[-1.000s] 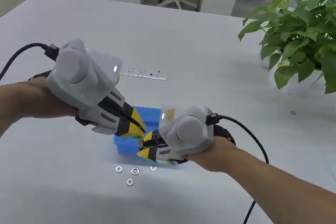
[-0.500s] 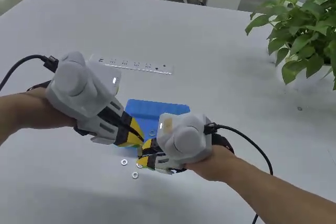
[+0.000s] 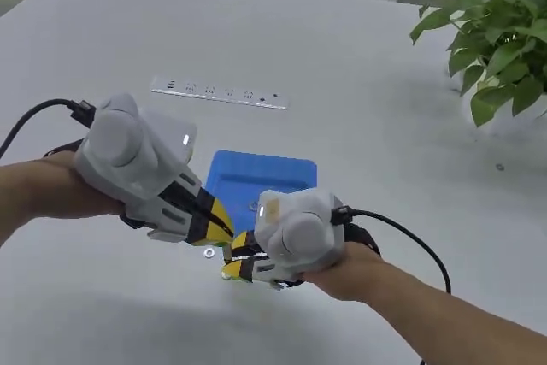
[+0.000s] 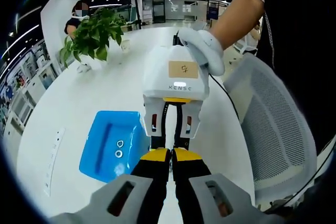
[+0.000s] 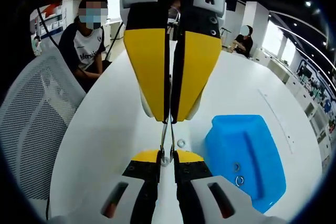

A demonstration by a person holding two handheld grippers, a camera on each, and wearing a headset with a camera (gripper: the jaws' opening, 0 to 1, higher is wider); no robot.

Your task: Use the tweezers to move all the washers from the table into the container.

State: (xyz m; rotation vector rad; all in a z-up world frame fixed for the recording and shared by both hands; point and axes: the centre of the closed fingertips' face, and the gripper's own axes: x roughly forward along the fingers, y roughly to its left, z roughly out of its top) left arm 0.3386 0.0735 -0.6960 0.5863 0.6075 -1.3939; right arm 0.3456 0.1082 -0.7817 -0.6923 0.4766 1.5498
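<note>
Thin metal tweezers run between the two grippers, which face each other tip to tip. My left gripper is shut on them; its yellow jaws hang from the top of the right gripper view. My right gripper is shut on their lower end. In the head view both grippers meet low over the table, just in front of the blue container. One washer lies on the table beside the jaws. Two washers lie inside the container.
A white power strip lies behind the container. A potted plant stands at the far right. A mesh chair and seated people are beyond the table edge. Cables trail from both grippers.
Both grippers have come back from the container's front edge to the table in front of it. Several washers showed on the table before; one shows now, the rest hidden by the grippers.
</note>
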